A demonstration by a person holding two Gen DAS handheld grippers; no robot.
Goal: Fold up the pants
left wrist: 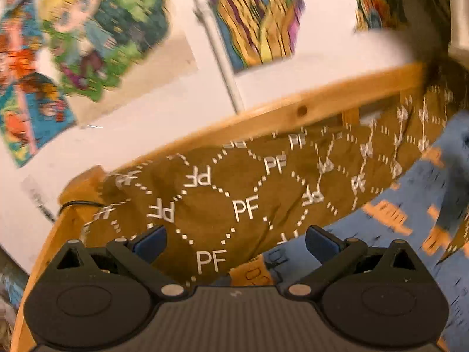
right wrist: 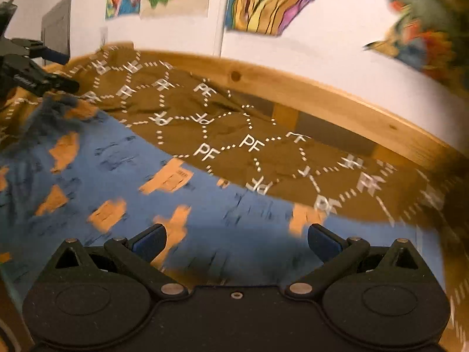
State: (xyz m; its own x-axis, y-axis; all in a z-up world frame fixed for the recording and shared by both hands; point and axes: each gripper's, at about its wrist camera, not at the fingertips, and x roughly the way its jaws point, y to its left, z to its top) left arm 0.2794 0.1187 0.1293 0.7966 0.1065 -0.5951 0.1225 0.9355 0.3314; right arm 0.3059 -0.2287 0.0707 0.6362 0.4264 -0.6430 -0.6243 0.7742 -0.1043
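The pants (right wrist: 123, 173) are blue with orange patches and lie spread on a brown bed cover printed with white "PF" marks (right wrist: 234, 135). In the left wrist view the pants (left wrist: 410, 234) show at the right, over the same cover (left wrist: 219, 193). My left gripper (left wrist: 236, 237) is open and empty above the cover, near the pants' edge. It also shows in the right wrist view (right wrist: 55, 70) at the far left, above the pants' far end. My right gripper (right wrist: 236, 239) is open and empty just above the pants.
A wooden bed rail (right wrist: 337, 99) runs along the far side of the bed, also in the left wrist view (left wrist: 293, 108). Behind it is a white wall with colourful posters (left wrist: 88, 35). A dark screen (right wrist: 55, 29) stands at the back left.
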